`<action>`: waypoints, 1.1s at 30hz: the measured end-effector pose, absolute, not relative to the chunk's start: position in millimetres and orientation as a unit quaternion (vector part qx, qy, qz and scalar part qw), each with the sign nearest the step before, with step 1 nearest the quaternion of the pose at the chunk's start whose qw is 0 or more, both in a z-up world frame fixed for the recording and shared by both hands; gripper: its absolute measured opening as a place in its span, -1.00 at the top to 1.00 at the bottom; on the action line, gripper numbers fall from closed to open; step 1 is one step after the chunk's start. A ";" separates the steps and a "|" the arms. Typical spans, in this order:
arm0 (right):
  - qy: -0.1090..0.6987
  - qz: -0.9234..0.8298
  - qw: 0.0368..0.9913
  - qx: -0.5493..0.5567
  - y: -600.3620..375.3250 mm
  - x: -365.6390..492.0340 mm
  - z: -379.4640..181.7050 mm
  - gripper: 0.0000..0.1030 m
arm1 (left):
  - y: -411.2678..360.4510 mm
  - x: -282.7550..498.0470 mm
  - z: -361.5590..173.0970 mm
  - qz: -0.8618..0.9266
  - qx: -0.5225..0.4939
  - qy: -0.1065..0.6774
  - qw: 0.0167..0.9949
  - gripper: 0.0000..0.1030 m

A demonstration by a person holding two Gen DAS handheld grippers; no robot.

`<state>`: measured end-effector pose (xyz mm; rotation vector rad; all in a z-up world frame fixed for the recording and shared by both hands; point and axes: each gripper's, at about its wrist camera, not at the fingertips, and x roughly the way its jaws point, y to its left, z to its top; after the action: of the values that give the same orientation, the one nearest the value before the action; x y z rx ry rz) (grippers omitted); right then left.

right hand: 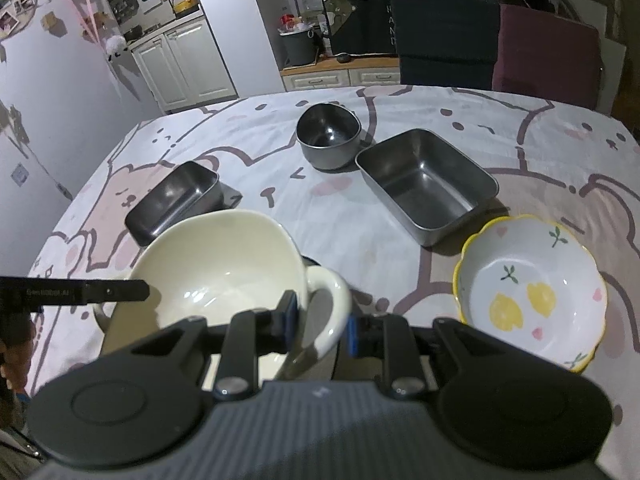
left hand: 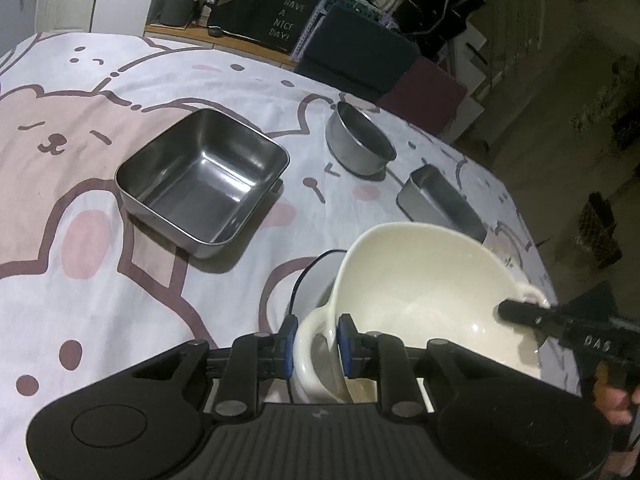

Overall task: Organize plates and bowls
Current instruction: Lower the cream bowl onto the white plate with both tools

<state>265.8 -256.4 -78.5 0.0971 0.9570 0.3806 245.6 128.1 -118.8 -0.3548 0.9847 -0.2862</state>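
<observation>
Cream bowl being held by both handles over the bear-print cloth, near edge.

The left gripper is clamping one loop handle between its blue pads; the right gripper is clamping the opposite handle. The bowl is sitting tilted and showing nothing inside; a dark-rimmed dish is lying partly hidden under it. Far of it, a large square steel pan, a round steel bowl and a small steel box are standing apart from one another, all showing bare interiors. A flowered bowl, also holding nothing, is standing near right in the right wrist view.
</observation>
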 end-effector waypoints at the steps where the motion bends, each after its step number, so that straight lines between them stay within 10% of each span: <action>1: 0.457 0.182 0.870 0.043 -254.9 265.5 -78.5 0.44 | 127.7 246.0 -120.3 -0.136 -0.166 0.471 0.855 0.53; 33: 0.460 0.181 0.869 0.002 -237.0 265.1 -83.4 0.50 | 119.4 246.7 -116.8 -0.136 -0.132 0.479 0.857 1.00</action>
<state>265.1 -237.0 -83.4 0.0043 0.9634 0.3790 246.7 119.4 -116.8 -0.2774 1.0067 -0.2854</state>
